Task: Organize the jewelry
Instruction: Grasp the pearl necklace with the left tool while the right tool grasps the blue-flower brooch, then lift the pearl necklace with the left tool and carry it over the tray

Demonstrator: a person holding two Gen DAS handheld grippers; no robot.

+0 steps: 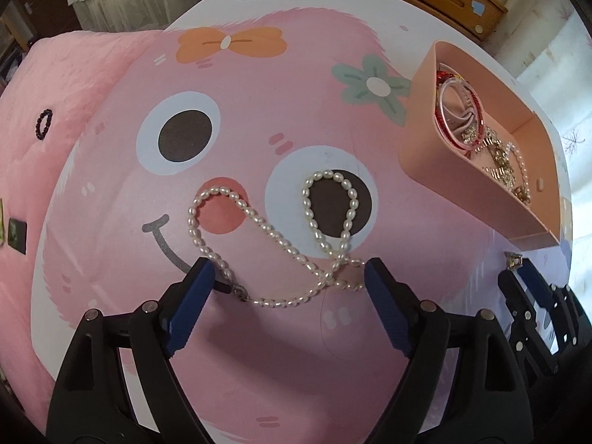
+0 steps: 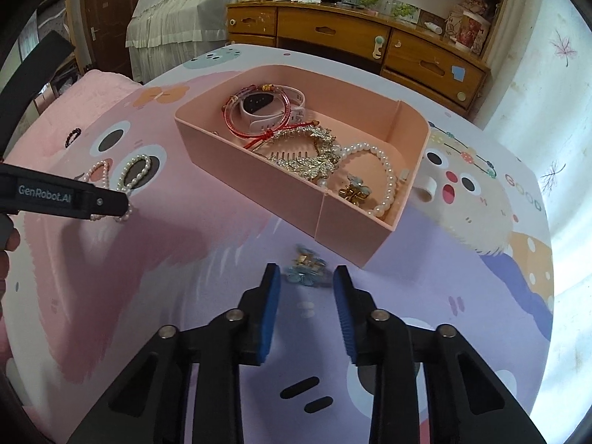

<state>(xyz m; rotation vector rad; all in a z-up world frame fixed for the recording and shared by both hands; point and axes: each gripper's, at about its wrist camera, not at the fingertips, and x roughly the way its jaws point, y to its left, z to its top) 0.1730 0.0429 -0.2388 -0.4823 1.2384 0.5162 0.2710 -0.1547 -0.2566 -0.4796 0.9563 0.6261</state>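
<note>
A white pearl necklace (image 1: 281,236) lies looped on the cartoon table mat (image 1: 259,129). My left gripper (image 1: 288,281) is open, its fingertips on either side of the necklace's near strand and clasp. A pink box (image 2: 281,185) holds bangles, a white watch, a gold comb, a pearl bracelet and a blue clip. A small blue and gold hair clip (image 2: 305,266) lies on the mat just in front of the box. My right gripper (image 2: 305,283) is open, its fingertips on either side of the clip. The necklace also shows in the right wrist view (image 2: 129,174).
A small black bead ring (image 1: 43,124) lies on the pink blanket (image 1: 48,85) at the left. A white ring-shaped piece (image 2: 425,188) lies right of the box. A wooden dresser (image 2: 355,37) stands behind the table. The right gripper's body (image 1: 532,307) is at the left view's right edge.
</note>
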